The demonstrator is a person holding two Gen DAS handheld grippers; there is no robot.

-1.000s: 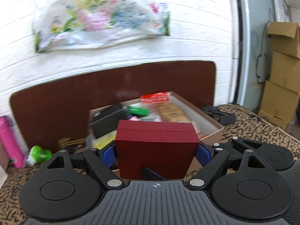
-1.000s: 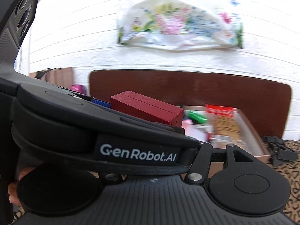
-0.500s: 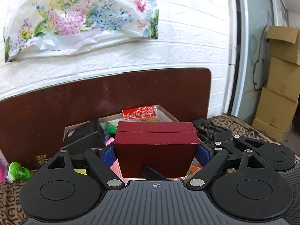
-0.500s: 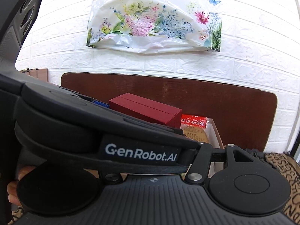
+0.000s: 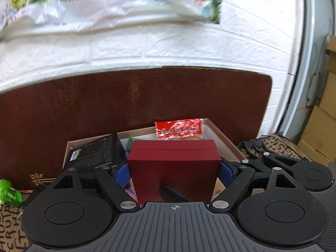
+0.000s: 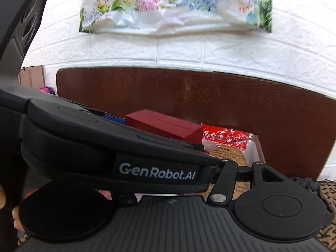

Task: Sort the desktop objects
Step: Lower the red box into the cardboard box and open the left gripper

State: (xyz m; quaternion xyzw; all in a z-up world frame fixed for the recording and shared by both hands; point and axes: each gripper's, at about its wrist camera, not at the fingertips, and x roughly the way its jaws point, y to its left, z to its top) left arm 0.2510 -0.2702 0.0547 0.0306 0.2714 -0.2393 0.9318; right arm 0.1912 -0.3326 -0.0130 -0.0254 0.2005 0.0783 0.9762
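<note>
Left wrist view, foreground: the left gripper, its two blue finger pads pressed against opposite sides of a red box, the jaws clenched on it. The box sits upright between the fingers, lifted clear of the surface, with a thin seam running across its top edge. Just behind it lies an open cardboard box, whose near rim the red box partly hides. Inside that carton, at left, a black carton with small print stands tilted; at the back, a red foil snack packet leans over a pale biscuit pack. To the far left, on a patterned cloth, a green toy is partly cut off by the frame. Behind everything stands a dark brown board against a white brick wall, on which hangs a floral plastic bag, blurred.

Right wrist view: the left gripper's body fills the foreground and crosses in front of the right gripper, hiding its fingertips, so whether its jaws are released or clenched cannot be told. Beyond it the same red box shows above the black housing, with the snack packet farther right
</note>
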